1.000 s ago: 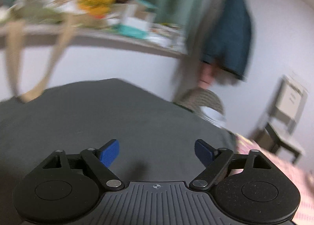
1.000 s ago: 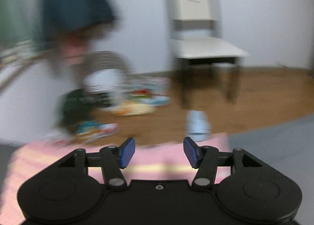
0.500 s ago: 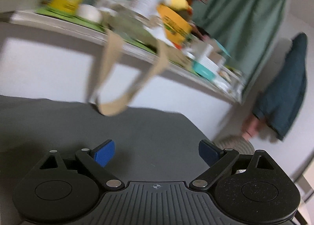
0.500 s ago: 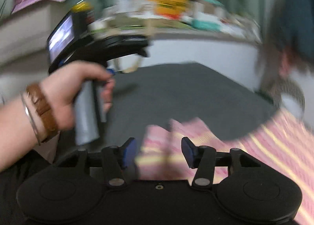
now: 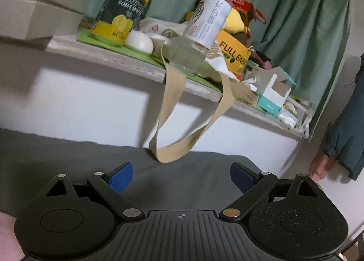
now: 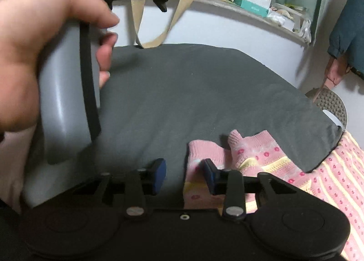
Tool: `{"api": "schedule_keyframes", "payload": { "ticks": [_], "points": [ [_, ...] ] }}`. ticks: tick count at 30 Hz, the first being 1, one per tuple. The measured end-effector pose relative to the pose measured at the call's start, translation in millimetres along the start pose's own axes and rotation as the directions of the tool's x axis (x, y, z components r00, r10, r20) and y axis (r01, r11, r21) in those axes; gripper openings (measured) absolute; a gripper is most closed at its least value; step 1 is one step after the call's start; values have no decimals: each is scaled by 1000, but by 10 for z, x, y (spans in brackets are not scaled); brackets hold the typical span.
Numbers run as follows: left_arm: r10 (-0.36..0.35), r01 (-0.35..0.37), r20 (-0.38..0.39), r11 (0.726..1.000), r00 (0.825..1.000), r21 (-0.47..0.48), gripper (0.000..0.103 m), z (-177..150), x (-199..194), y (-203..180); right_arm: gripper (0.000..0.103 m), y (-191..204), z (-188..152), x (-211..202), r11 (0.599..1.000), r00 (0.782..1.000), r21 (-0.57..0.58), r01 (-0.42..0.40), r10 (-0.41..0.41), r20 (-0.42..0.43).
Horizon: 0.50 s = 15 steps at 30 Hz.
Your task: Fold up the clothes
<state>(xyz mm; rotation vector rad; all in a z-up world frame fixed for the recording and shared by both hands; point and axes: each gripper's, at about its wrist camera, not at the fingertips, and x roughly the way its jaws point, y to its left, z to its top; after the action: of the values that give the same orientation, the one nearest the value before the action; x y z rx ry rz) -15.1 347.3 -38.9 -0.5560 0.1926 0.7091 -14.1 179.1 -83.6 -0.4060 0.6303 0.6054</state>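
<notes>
While gripped high by a hand (image 6: pixel 34 56), left gripper (image 5: pixel 181 175) spread wide over dark sheet (image 6: pixel 193 92), holding nothing; right gripper (image 6: pixel 184 175) parted above pink knit garment (image 6: pixel 257 154), which lies crumpled at sheet's near-right edge.

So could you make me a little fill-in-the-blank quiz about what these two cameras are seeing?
1. The pink knitted garment with a dotted pattern lies on a dark ____ sheet.
2. The left tongs are open and hold ____.
3. The beige cloth strap hangs down from the cluttered ____.
4. The can on that shelf is mostly ____.

Missing words: grey; nothing; shelf; yellow
</notes>
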Motion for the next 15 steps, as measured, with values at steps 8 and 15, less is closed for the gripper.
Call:
{"api": "schedule_keyframes", "payload": {
  "ticks": [8,15],
  "points": [
    [-21,21,-17,1000,1000,-10,93,-17,-16,-18,4,-517,-5,-509,943,976,289,-164,113,186],
    [-121,123,-53,992,991,25,93,-104,-50,-230,4,-1815,-828,-1143,561,957,799,-216,-40,286]
  ]
}}
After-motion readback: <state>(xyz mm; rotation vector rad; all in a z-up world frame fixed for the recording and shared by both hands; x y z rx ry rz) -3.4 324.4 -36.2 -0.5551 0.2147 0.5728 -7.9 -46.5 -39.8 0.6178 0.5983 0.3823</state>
